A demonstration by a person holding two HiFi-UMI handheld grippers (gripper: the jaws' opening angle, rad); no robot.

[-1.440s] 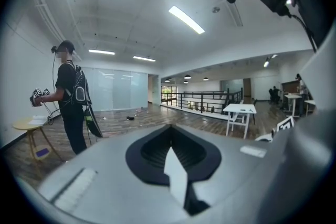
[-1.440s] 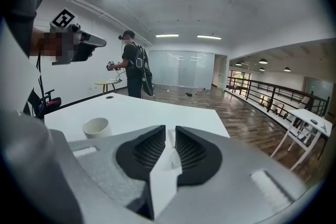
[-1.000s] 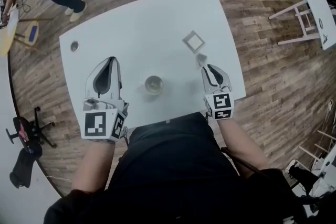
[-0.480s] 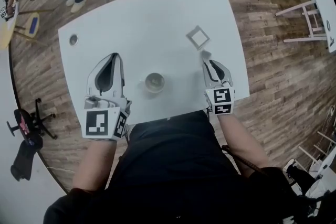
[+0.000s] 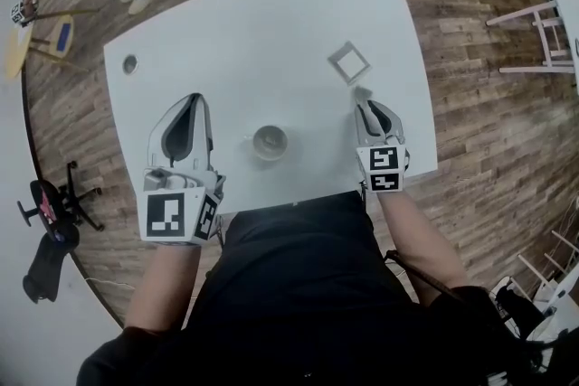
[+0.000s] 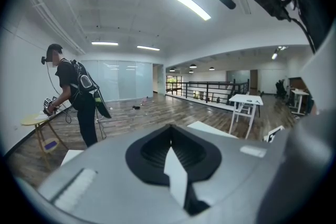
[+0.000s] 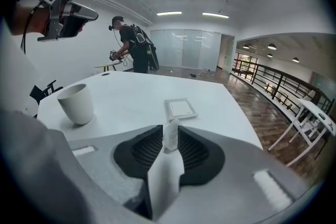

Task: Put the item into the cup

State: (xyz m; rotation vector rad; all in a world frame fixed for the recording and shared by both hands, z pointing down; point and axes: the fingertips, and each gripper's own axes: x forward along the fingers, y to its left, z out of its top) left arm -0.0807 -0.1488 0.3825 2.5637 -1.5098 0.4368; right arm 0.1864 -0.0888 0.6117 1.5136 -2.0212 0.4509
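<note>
Left gripper (image 5: pixel 190 99) hangs above the near left part of the white table (image 5: pixel 226 23), its jaws closed tip to tip with nothing between them. The left gripper view looks out over the room rather than down at the work, so this gripper is judged to have no part in the present step.

Near the middle of the table's front edge stands the cup (image 5: pixel 270 141), upright, mouth open. From the head view it appears empty. It is well apart from both grippers.

Further right and towards the far side lies a flat square white frame (image 5: pixel 349 62), not named in the task.

Just on the near side of the frame lies the item (image 5: pixel 362 93), a small pale crumpled piece resting on the table top.

Right gripper (image 5: pixel 365 107) points down at it. Its jaws have just been opening and stand apart. In the right gripper view the item sits between the jaw tips, and the pads do not appear to press on it.

Progress: early. The item is reached but not yet gripped. Remaining steps, as judged: close on the item, lift, carry it left to the cup, release over the mouth.
</note>
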